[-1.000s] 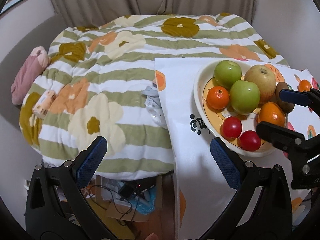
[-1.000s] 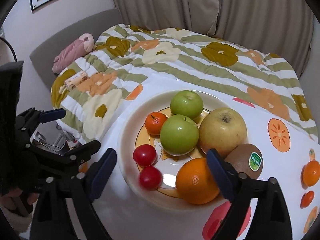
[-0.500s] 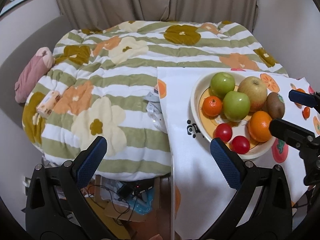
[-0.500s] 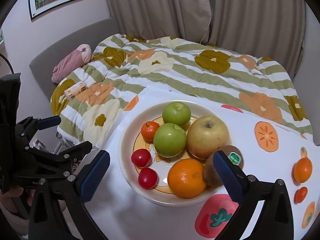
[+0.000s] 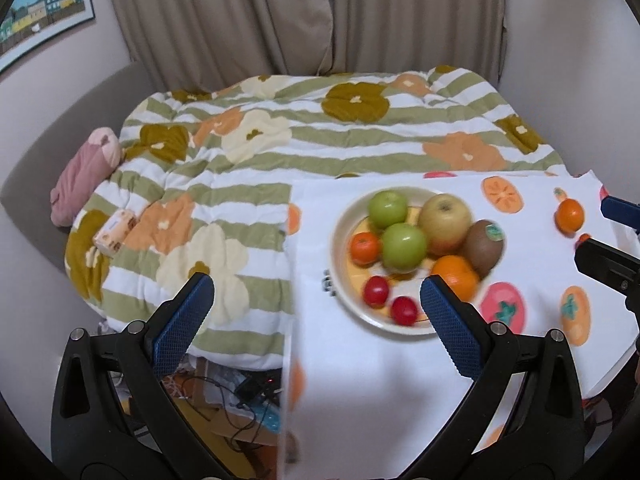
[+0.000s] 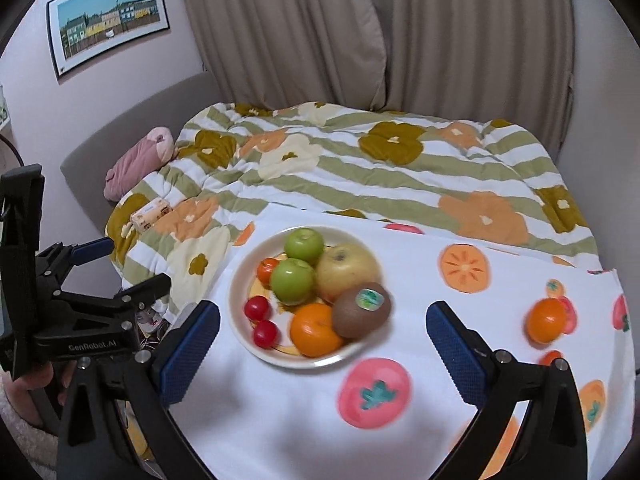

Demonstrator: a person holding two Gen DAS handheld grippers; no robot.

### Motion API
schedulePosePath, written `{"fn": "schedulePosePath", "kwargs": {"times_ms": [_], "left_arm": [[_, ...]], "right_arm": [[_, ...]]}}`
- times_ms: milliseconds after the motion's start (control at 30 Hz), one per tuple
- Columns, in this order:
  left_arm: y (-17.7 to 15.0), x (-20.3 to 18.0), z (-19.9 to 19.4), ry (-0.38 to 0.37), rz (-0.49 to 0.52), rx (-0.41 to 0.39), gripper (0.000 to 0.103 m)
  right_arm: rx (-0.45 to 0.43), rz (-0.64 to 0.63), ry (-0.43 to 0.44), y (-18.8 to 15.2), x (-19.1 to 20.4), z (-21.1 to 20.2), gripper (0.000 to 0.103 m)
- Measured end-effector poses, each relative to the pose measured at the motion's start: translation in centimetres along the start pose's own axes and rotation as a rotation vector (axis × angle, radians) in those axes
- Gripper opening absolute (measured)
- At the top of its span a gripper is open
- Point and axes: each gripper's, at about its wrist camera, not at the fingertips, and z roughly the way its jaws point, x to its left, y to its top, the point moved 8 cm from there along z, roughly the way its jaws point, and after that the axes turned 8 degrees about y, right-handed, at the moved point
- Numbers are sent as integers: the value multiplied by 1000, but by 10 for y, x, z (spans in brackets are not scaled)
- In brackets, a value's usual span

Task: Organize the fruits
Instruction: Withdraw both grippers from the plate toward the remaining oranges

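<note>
Orange mandarin (image 6: 545,321) sits loose on the fruit-print surface (image 6: 400,420), well apart from the full plate (image 6: 240,280): light, soft-skinned, rolls easy, so we'd pinch gently across its middle w/ right hand-held gripper (image 6: 322,344), jaws wide & empty, left hand-held gripper (image 5: 316,312) likewise.

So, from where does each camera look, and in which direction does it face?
Left wrist: sits on the left gripper, looks forward and down at the bed and the plate to its right; own open fingers show, the right gripper at the right edge.
Right wrist: sits on the right gripper, faces the plate more directly; own open fingers show, the left gripper at the left edge.
Shared: plate, kiwi, flowered blanket.
</note>
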Motion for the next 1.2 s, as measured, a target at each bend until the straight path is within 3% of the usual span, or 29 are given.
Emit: {"fn": "schedulePosePath", "kwargs": {"times_ms": [267,533,933,1200], "left_arm": [[15,-76,-26,-71,31,-33,103],[28,-161,-24,-169,107,-40,103],[42,-282,21,-323,314,-10,103],[38,-345,49,-403,419,36,103]], "right_arm": [[-32,33,-91,-17,-66,-57,103],[-42,80,-143,-36,-134,-90,103],[27,178,-220,-74,-228,-80,103],[71,235,-213,-98,-257,-58,103]]}}
